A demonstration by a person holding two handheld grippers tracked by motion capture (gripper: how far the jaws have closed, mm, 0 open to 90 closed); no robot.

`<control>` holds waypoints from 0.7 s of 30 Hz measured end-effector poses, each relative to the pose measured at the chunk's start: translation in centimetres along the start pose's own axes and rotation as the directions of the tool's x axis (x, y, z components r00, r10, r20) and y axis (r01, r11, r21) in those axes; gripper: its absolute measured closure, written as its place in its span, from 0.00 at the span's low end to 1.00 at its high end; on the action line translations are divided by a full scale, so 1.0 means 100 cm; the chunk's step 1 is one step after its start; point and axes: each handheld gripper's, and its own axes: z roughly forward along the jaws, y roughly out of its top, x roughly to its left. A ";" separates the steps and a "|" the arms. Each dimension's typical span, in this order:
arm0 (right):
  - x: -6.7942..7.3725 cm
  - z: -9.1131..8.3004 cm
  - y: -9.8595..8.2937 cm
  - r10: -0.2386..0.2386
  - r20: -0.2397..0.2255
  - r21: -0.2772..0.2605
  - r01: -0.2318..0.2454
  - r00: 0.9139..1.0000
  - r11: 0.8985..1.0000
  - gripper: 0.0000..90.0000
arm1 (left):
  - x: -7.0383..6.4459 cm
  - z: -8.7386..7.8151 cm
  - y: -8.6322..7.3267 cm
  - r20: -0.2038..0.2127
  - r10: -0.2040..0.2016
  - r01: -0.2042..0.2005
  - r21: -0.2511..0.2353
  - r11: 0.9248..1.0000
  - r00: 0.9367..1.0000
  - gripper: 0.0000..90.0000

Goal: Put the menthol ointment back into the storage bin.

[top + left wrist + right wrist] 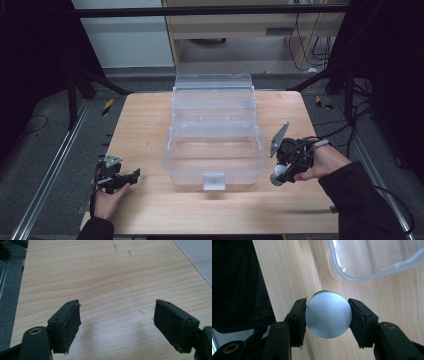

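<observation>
Holding a small round bottle (328, 317) with a pale grey flat end and a green band, clamped across its width between both jaws of the right gripper (328, 316); jaws narrowed onto it, pads pressing on opposite sides. Sitting just right of the clear plastic box (215, 150), near its front right corner, above the wooden bench (150, 205). Probably light and rigid, with a smooth, rounded wall likely to slip or roll if gripped off-centre; best taken across the middle of the body, as now, with steady pressure. Box likely thin-walled and a bit springy, lid tipped back and tray tiers stepped open.

Seen from the right gripper view: flat end face, contact of both pads, rounded box rim (342, 272) close beyond. Seen from the high view: bottle as a small pale blob (278, 173) under the right hand (325, 160), whole box layout, left gripper (117, 176) well apart near the front left. Seen from the left gripper view: jaws spread wide, nothing between, bare wood below.
</observation>
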 end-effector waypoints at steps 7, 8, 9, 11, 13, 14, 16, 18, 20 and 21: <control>-0.010 -0.007 0.013 0.002 -0.004 -0.016 -0.002 1.000 1.000 0.56 | -0.001 0.000 0.001 0.002 0.002 -0.002 0.000 1.000 1.000 0.23; -0.012 -0.009 0.015 0.007 -0.007 -0.021 -0.007 1.000 1.000 0.56 | -0.001 0.000 0.000 0.002 0.003 -0.003 0.002 1.000 1.000 0.23; -0.015 -0.010 0.017 0.007 -0.005 -0.030 -0.008 1.000 1.000 0.56 | -0.001 0.000 0.000 0.003 0.002 -0.002 0.003 1.000 1.000 0.23; -0.018 -0.011 0.022 0.009 -0.002 -0.034 -0.009 1.000 0.999 0.56 | -0.001 0.000 0.001 0.004 0.003 -0.003 0.001 1.000 1.000 0.23; -0.021 -0.012 0.028 0.006 0.000 -0.036 -0.006 1.000 0.999 0.56 | -0.001 0.000 0.001 0.005 0.003 -0.003 0.000 1.000 1.000 0.23; -0.022 -0.012 0.031 -0.005 0.005 -0.042 0.005 1.000 0.999 0.56 | -0.001 0.000 0.001 0.004 0.004 -0.004 -0.001 1.000 1.000 0.23; -0.023 -0.012 0.035 0.001 0.004 -0.048 0.000 1.000 0.999 0.56 | -0.001 0.000 0.001 0.004 0.003 -0.003 0.000 1.000 1.000 0.23; -0.025 -0.011 0.040 -0.004 0.008 -0.057 0.004 1.000 0.998 0.56 | -0.001 0.000 0.001 0.004 0.004 -0.004 -0.001 1.000 1.000 0.23; -0.027 -0.009 0.043 -0.008 0.009 -0.064 0.008 1.000 0.998 0.56 | 0.000 0.000 0.001 0.004 0.004 -0.004 -0.001 1.000 1.000 0.23; -0.029 -0.008 0.045 -0.013 0.012 -0.065 0.014 1.000 0.998 0.56 | 0.000 0.000 0.001 0.004 0.004 -0.004 -0.001 1.000 1.000 0.23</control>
